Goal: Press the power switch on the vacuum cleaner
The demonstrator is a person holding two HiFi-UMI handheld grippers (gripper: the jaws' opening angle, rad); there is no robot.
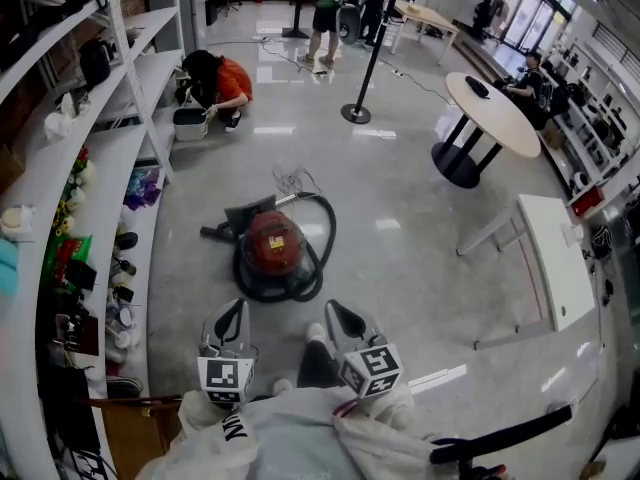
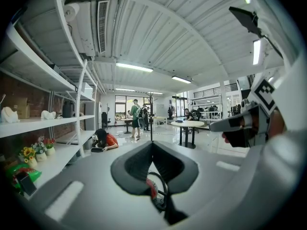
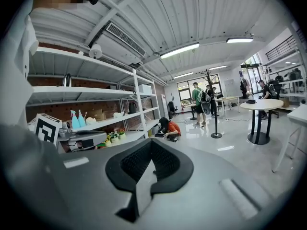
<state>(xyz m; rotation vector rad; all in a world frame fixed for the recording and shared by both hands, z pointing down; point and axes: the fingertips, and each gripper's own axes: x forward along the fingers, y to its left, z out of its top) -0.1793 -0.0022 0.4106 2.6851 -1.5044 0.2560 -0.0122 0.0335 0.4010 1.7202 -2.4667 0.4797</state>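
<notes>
Standing short of the vacuum [image 1: 272,248] at twelve o'clock, I held left gripper [image 1: 236,310] and right gripper [image 1: 336,312] clenched empty; next, I judged, reach down for its switch.

Glossy grey floor [image 1: 410,258] carries red vacuum cleaner [image 1: 272,247].

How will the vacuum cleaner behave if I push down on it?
It probably stays put under a straight downward push: the vacuum cleaner is squat and sits low. A sideways shove may slide it, since the floor looks glossy. The hose looped round it looks floppy.
</notes>
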